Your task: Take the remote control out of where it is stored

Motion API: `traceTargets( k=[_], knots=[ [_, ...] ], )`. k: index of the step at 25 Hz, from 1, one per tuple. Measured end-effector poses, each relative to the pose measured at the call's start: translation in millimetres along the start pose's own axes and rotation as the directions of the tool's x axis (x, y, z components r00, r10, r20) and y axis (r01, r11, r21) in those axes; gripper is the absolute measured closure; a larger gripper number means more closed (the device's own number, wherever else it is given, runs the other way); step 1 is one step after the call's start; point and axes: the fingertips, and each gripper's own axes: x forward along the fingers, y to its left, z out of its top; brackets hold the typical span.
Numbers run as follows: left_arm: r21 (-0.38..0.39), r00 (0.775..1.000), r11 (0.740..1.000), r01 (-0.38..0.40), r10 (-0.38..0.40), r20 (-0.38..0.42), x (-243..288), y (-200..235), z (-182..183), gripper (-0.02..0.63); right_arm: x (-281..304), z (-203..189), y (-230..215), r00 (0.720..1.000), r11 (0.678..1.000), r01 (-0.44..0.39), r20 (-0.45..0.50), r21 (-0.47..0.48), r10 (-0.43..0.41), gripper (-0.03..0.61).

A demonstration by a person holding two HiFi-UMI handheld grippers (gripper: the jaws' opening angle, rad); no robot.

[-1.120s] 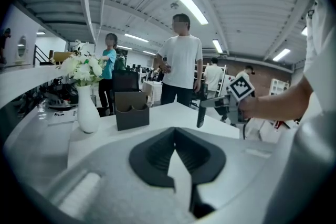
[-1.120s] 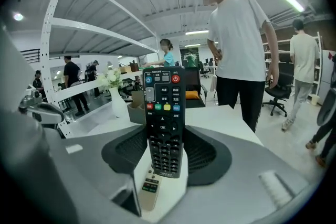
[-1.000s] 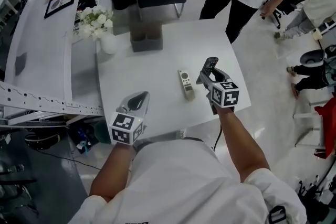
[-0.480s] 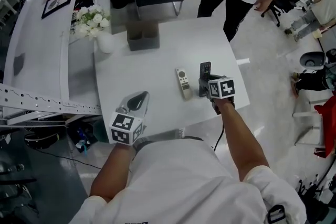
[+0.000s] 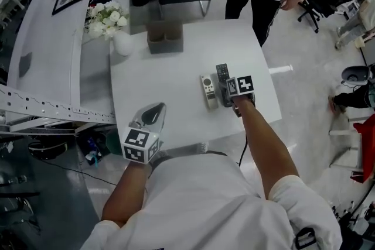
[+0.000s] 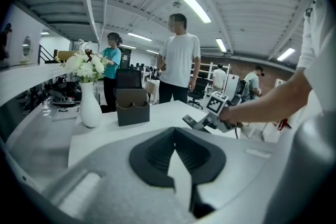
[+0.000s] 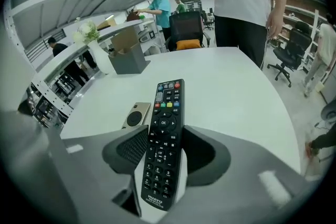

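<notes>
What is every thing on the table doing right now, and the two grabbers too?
right gripper, jaws shut on the black remote.
black remote, held, buttons up.
beige remote, lying flat on the table beside the black one.
left gripper, jaws together, empty.
grey holder, upright, nothing sticking out.
vase, upright, holding white flowers.

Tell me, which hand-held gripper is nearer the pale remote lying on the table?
Right. The right hand-held gripper, clamping a black remote, is just beside the pale remote; the left hand-held gripper sits apart near the table's front edge.
</notes>
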Motion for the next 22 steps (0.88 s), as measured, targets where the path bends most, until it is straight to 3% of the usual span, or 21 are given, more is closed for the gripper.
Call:
traceTargets(
  k=[18,22],
  knots=[
    [-0.017,0.999,0.999,-0.048,0.048,0.003,-1.9,1.5,-0.5,0.612,21.2,-6.2,-4.1,0.999,0.999,-0.033,-0.034,0.004,0.034,0.363],
    [-0.017,0.999,0.999,-0.051,0.051,0.004,1.3,-2.9,0.8,0.612,20.5,-7.9,-7.8,0.999,0.999,-0.030,-0.029,-0.024,0.029,0.328]
  ],
)
